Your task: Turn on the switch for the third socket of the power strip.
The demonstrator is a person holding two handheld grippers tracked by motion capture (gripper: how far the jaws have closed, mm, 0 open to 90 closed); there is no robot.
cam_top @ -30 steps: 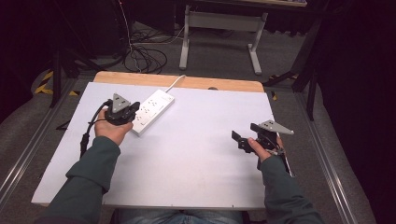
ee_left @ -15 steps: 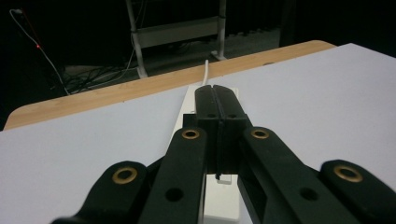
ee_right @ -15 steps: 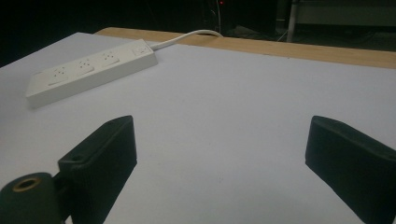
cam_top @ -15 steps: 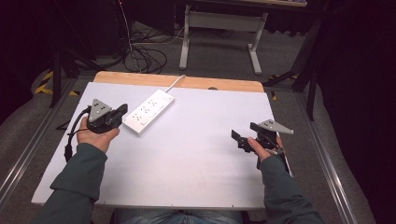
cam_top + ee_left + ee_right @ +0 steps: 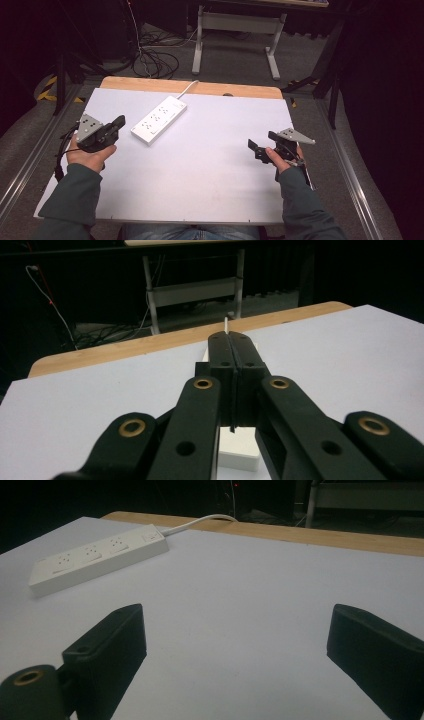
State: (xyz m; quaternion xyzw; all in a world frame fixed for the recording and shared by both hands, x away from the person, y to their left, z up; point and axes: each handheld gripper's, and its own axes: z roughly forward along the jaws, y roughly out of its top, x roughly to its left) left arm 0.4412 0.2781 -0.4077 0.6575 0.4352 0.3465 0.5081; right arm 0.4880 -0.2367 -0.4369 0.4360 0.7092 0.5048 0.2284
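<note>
Left gripper [image 5: 119, 123], jaws pressed shut and empty, sits just beside the power strip [image 5: 159, 120]; right gripper [image 5: 260, 147] waits wide open; next likely nudging or grasping the strip.

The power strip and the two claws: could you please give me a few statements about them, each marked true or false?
1. The left claw is shut with nothing between its jaws. True.
2. The right claw is clamped on the power strip. False: its jaws stand open over bare table, apart from the strip.
3. The power strip lies nearer the left claw than the right one. True.
4. A plug sits in one of the strip's sockets. False: the sockets are empty.
</note>
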